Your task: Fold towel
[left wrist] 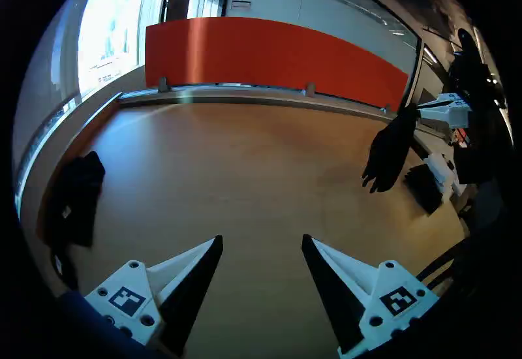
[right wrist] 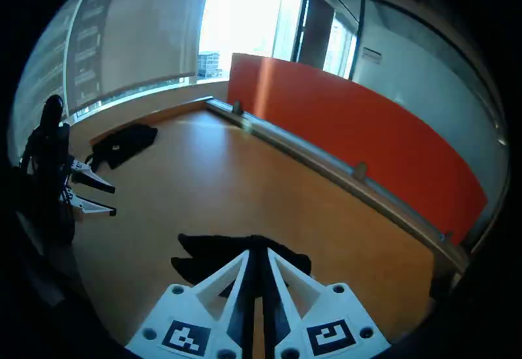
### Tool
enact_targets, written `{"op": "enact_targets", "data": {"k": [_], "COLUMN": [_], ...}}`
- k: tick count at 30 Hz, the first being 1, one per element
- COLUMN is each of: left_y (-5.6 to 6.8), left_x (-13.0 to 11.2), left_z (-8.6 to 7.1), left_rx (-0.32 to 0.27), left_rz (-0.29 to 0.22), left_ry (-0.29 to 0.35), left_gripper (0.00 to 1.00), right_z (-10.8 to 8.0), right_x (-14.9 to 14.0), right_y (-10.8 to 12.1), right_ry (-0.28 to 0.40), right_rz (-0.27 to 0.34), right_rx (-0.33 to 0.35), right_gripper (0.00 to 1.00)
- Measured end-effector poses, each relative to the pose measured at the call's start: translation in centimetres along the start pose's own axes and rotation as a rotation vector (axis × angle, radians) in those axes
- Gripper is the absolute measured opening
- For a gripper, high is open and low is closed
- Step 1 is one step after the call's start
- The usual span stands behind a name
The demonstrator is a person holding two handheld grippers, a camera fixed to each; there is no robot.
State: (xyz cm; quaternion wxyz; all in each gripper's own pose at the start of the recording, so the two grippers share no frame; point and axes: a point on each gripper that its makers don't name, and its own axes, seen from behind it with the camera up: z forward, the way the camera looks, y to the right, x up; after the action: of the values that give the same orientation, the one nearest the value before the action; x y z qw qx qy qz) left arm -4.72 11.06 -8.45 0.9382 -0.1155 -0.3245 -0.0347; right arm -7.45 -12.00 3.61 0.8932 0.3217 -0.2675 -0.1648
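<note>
A black towel (left wrist: 389,153) hangs in the air at the right of the left gripper view, pinched at its top by my right gripper (left wrist: 421,111). In the right gripper view the same towel (right wrist: 209,254) spreads just past the fingertips, and the right gripper (right wrist: 258,254) is shut on it. My left gripper (left wrist: 261,238) stands open over the bare wooden table (left wrist: 248,163), with nothing between its fingers. It also appears at the far left of the right gripper view as the left gripper (right wrist: 114,201), held by a person's dark-sleeved arm.
Another black cloth (left wrist: 78,196) lies in a heap near the table's far corner, seen also as a dark cloth (right wrist: 124,143) by the window side. An orange partition (left wrist: 274,55) lines the table's back edge. A dark object (left wrist: 424,188) sits near the right edge.
</note>
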Motion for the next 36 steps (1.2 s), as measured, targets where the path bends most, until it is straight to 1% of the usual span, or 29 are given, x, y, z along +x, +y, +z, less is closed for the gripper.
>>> {"op": "enact_targets", "data": {"k": [5, 11, 17, 24, 29, 36], "left_y": [0.7, 1.2, 1.1, 0.7, 0.8, 1.2], "left_x": [-0.1, 0.0, 0.1, 0.2, 0.2, 0.4], "left_z": [0.4, 0.6, 0.7, 0.6, 0.7, 0.9], "left_rx": [0.000, 0.009, 0.024, 0.043, 0.048, 0.052], "left_rz": [0.000, 0.006, 0.014, 0.015, 0.020, 0.031], "left_ry": [-0.011, -0.016, -0.023, -0.028, -0.034, -0.040], "left_gripper": [0.90, 0.90, 0.89, 0.90, 0.89, 0.89], "right_z": [-1.5, -3.0, -4.3, -5.4, -6.1, -6.6], "right_x": [-1.2, -3.1, -4.8, -6.8, -7.9, -9.7], "right_y": [3.5, 7.5, 11.1, 14.6, 17.1, 20.0], "right_ry": [-0.008, -0.025, -0.042, -0.070, -0.084, -0.114], "right_rz": [0.016, 0.039, 0.057, 0.068, 0.080, 0.089], "right_rx": [-0.032, -0.063, -0.091, -0.125, -0.151, -0.180], "right_gripper": [0.04, 0.04, 0.04, 0.04, 0.04, 0.04]}}
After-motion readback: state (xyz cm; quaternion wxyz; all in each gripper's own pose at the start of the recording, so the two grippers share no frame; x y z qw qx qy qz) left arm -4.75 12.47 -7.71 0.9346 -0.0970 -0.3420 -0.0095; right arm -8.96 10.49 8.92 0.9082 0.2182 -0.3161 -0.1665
